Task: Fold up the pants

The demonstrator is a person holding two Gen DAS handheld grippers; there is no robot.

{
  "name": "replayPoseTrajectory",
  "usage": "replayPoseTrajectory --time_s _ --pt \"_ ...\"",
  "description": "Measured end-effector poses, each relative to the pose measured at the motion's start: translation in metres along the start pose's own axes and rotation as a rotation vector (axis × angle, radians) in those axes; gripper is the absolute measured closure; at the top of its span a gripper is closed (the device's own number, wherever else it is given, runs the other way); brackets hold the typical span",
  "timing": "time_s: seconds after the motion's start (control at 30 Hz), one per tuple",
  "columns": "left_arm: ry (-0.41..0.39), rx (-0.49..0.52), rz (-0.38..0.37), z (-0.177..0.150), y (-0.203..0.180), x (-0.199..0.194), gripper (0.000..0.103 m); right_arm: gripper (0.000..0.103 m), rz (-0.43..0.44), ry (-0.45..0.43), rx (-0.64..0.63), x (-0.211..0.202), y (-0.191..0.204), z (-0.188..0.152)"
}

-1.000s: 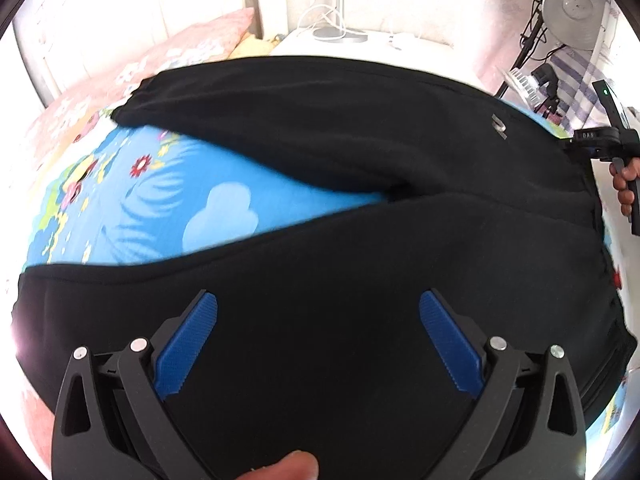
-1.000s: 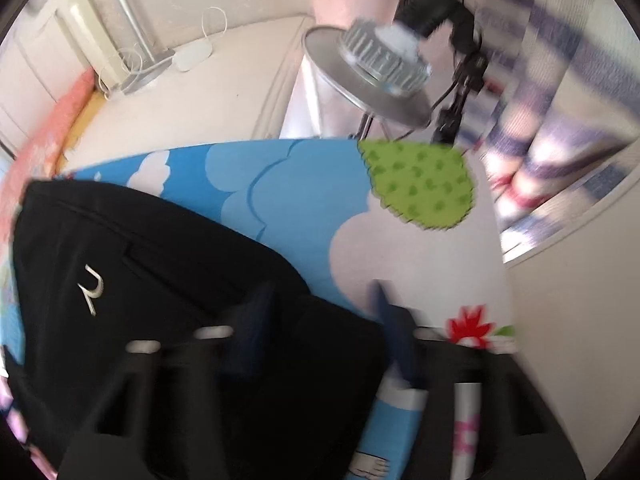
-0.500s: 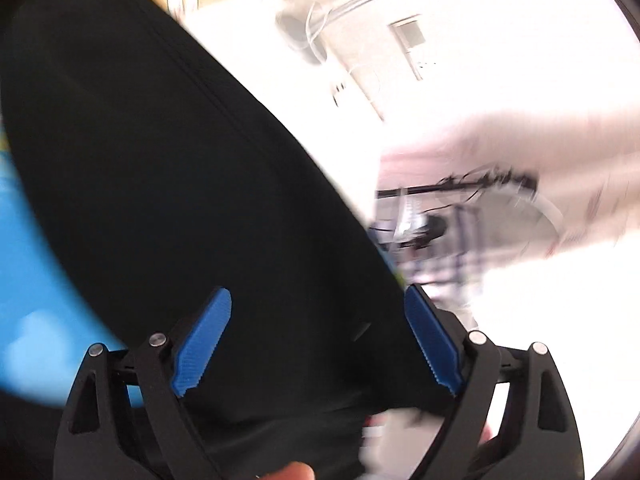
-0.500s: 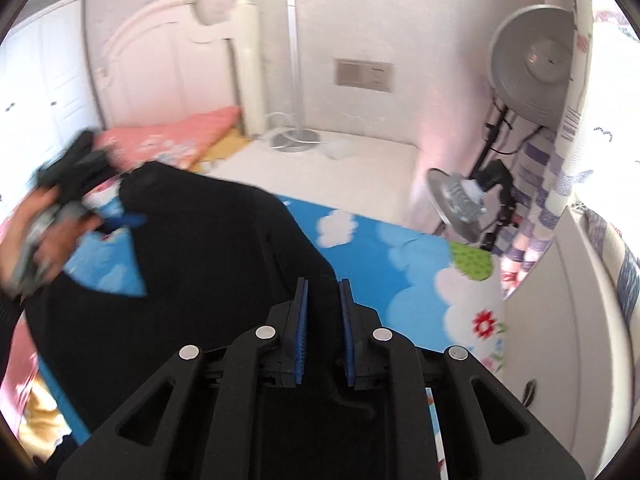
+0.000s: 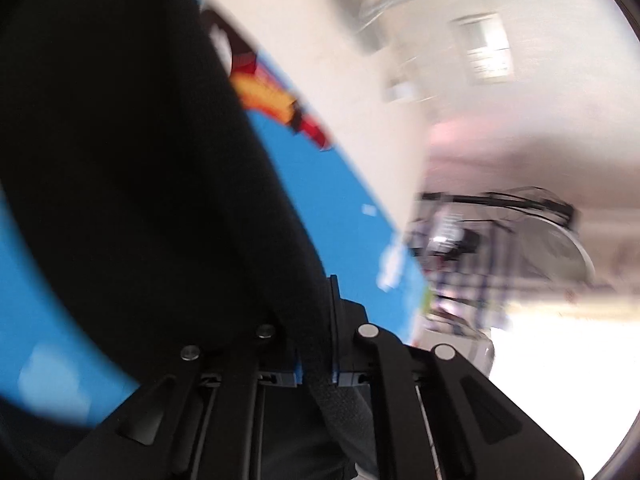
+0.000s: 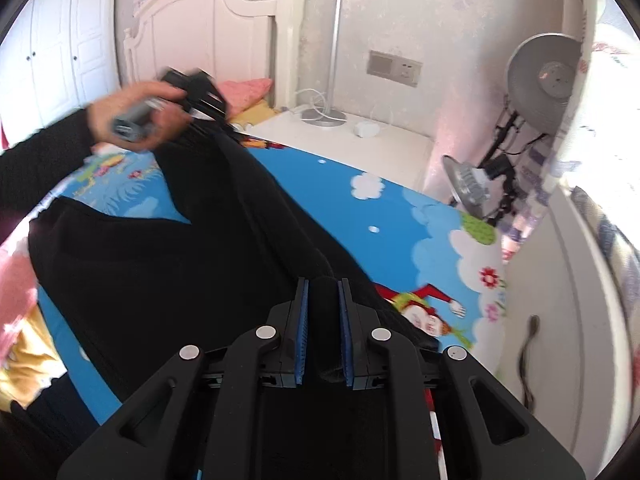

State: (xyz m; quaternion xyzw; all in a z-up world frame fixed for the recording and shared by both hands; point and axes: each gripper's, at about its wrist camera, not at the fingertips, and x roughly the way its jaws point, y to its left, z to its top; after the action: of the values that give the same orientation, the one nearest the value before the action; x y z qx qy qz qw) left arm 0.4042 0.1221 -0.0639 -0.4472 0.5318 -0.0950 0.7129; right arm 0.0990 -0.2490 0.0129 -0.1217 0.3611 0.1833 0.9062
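Note:
The black pants (image 6: 168, 264) lie on a blue cartoon bedsheet (image 6: 400, 216), one part raised off it. My right gripper (image 6: 323, 296) is shut on a fold of the pants at the near edge. My left gripper (image 5: 314, 320) is shut on black pants fabric (image 5: 120, 160), which fills the left of its blurred view. In the right wrist view the left gripper (image 6: 196, 96) is held high at the far left, with the pants stretched taut between the two grippers.
A white headboard (image 6: 208, 28) and bedside table (image 6: 360, 140) stand behind the bed. Lamps on stands (image 6: 540, 76) are at the right. A white cabinet edge (image 6: 580, 280) runs along the right. Pink bedding (image 6: 16, 296) lies at the left.
My left gripper closed on the pants and lifted them up and away. My right gripper stayed shut on the pants, and the fabric between the two pulled taut.

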Motion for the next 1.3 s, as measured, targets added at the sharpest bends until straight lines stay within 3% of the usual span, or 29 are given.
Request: replayPoseTrajectory --time_s 0.07,0.1,0.23,0.3,0.33,0.37,0.4,0.57,0.7,0.87,1.0,1.17,1.3 --pt "-0.093 0.039 -0.031 -0.046 0.007 -0.049 0.095 0.088 -0.019 0.012 0.095 -0.005 -0.016 -0.016" --pt "-0.127 0.042 -0.059 -0.085 0.019 -0.075 0.095 0.088 -0.03 0.023 0.124 -0.004 -0.02 -0.022" --pt "-0.124 0.013 -0.09 -0.187 0.081 -0.094 0.094 0.084 -0.092 0.141 0.325 0.008 -0.039 -0.057" --pt "-0.107 -0.024 -0.04 -0.213 0.113 -0.081 0.094 0.068 -0.077 0.176 0.408 0.008 -0.042 -0.072" --pt "-0.101 -0.043 -0.032 -0.219 0.125 -0.077 0.094 0.043 -0.085 0.183 0.446 0.005 -0.043 -0.077" --pt "-0.099 -0.056 -0.048 -0.223 0.134 -0.077 0.094 0.026 -0.102 0.185 0.468 0.002 -0.043 -0.081" --pt "-0.104 -0.047 -0.059 -0.226 0.136 -0.078 0.094 0.024 -0.116 0.183 0.493 -0.003 -0.044 -0.085" --pt "-0.109 0.006 -0.056 -0.223 0.115 -0.07 0.094 0.022 -0.092 0.158 0.725 -0.03 -0.061 -0.107" --pt "-0.095 -0.001 -0.058 -0.221 0.114 -0.058 0.094 0.022 -0.002 0.182 0.876 -0.032 -0.057 -0.122" --pt "-0.089 -0.011 -0.08 -0.222 0.131 -0.067 0.094 0.027 0.131 0.221 0.992 -0.017 -0.044 -0.131" --pt "-0.089 -0.008 -0.095 -0.219 0.126 -0.07 0.094 0.029 0.166 0.25 1.035 0.001 -0.041 -0.13" --pt "-0.096 0.009 -0.101 -0.217 0.117 -0.071 0.093 0.042 0.166 0.282 1.08 0.016 -0.045 -0.135" --pt "-0.096 0.012 -0.104 -0.217 0.115 -0.07 0.093 0.044 0.166 0.283 1.117 0.022 -0.049 -0.139"
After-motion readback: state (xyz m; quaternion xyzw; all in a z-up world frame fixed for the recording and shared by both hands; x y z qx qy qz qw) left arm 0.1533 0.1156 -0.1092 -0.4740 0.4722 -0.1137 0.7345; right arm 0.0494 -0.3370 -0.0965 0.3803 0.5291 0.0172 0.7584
